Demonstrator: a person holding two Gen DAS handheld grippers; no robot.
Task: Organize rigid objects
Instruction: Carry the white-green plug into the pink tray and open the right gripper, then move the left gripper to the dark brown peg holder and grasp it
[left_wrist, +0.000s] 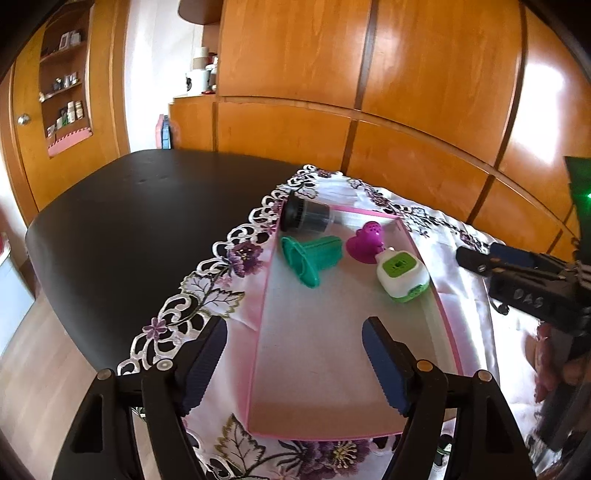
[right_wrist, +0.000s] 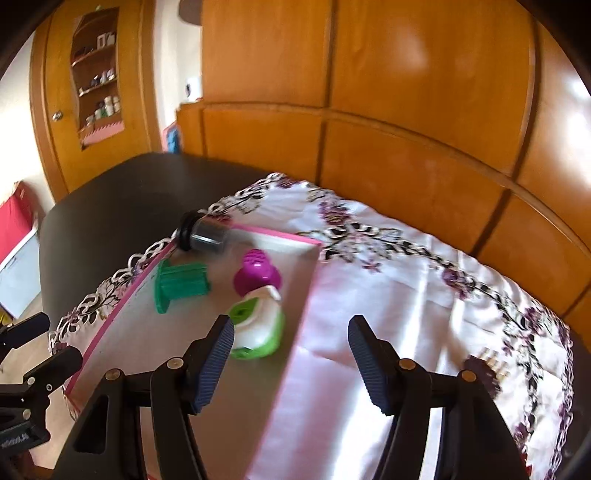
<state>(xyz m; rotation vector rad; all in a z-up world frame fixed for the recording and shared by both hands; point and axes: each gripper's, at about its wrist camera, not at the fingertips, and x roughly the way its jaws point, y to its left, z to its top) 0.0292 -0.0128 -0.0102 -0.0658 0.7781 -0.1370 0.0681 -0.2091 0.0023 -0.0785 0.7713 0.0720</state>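
Note:
A pink-rimmed grey tray (left_wrist: 325, 369) lies on a flowered white cloth (left_wrist: 207, 295). At its far end lie a dark grey cylinder (left_wrist: 304, 214), a teal flanged piece (left_wrist: 310, 256), a magenta cap (left_wrist: 367, 240) and a white and green box (left_wrist: 402, 275). My left gripper (left_wrist: 293, 363) is open and empty over the tray's near end. My right gripper (right_wrist: 291, 363) is open and empty above the tray's right rim (right_wrist: 295, 332), next to the white and green box (right_wrist: 256, 328). The cylinder (right_wrist: 201, 236), teal piece (right_wrist: 179, 284) and magenta cap (right_wrist: 256, 271) lie beyond it.
The cloth (right_wrist: 424, 295) covers part of a dark table (left_wrist: 122, 221). Wooden cabinets (left_wrist: 369, 110) stand behind. A small dark object with gold pins (right_wrist: 487, 363) lies on the cloth at right. The right gripper shows at the left wrist view's right edge (left_wrist: 476, 260).

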